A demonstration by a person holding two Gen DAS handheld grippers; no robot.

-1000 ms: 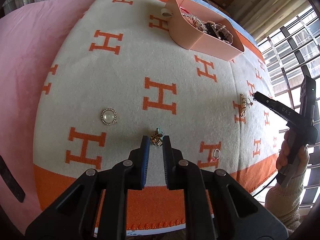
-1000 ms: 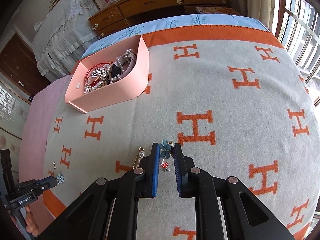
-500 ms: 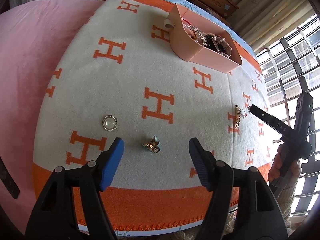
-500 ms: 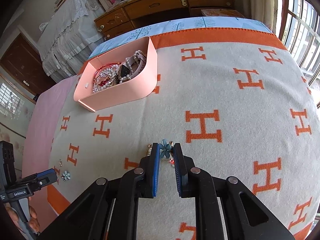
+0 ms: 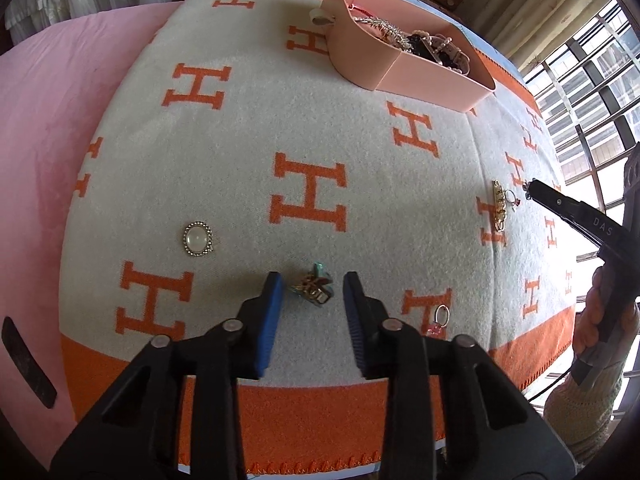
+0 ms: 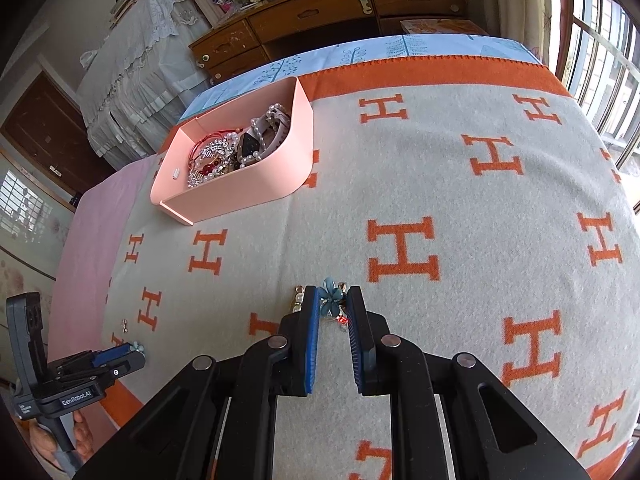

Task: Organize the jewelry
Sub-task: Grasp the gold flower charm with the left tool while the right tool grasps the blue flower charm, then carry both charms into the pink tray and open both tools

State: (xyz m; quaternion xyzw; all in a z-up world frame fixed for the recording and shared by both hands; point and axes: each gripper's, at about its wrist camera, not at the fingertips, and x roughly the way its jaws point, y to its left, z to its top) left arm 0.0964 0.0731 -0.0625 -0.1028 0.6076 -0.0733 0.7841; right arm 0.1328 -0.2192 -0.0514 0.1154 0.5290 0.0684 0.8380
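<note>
Both tools are at the pick-up step, and the pink box (image 6: 240, 196) that takes the jewelry sits well ahead of each, already holding beads and chains.

The left gripper (image 5: 313, 292) points steeply down at the blanket (image 5: 320, 120), its jaws closing around a small teal-and-gold earring (image 5: 314, 289) that lies between the blue pads (image 5: 269, 312) — gaps show on both sides, so nothing is pinched yet. A pearl brooch (image 5: 197, 239) lies off to its left, a thin ring (image 5: 442, 314) just to its right, and a gold clip (image 5: 499, 206) far right, near the other tool's tip.

The right gripper (image 6: 333, 306) is pressed onto a blue flower piece (image 6: 331, 296) held at its fingertips, with small beads and a red stone hanging beside it; it seems to hang just above the blanket.

Next, as I judge it, the left jaws must finish closing squarely on the earring — it is small and lumpy, and could squirt out sideways. Then each load travels forward to the box and is let go over its open top.
</note>
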